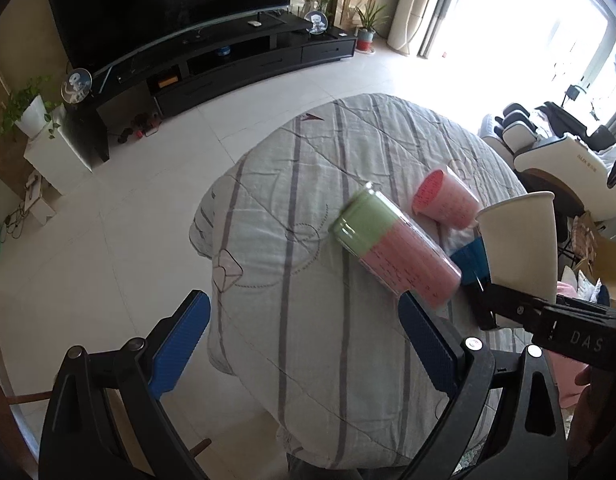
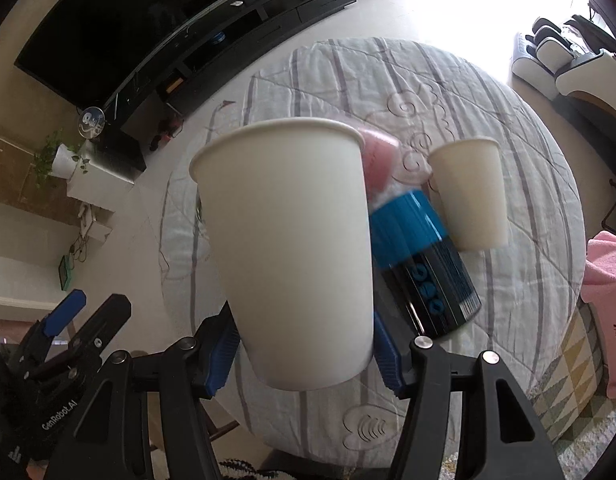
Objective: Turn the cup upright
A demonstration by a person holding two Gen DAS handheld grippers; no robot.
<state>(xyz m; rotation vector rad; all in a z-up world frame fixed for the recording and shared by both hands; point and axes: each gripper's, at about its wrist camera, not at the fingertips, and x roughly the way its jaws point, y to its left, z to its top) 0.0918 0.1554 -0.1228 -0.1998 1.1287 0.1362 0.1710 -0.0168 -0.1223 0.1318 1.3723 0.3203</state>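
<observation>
My right gripper (image 2: 306, 344) is shut on a white paper cup (image 2: 292, 248), held rim up above the quilt-covered table (image 2: 508, 120); the cup also shows in the left wrist view (image 1: 520, 240). A second white paper cup (image 2: 470, 194) stands upright on the quilt to its right. A blue and black can (image 2: 424, 264) lies on its side between them. My left gripper (image 1: 304, 340) is open and empty over the quilt, near a pink and green can (image 1: 392, 248) lying on its side. A pink cup (image 1: 444, 196) lies on its side behind it.
A black TV stand (image 1: 228, 64) with a large TV stands across the tiled floor. A massage chair (image 1: 548, 152) is at the right. A pink cloth (image 2: 606, 280) lies at the table's right edge. Potted plants stand by the wall.
</observation>
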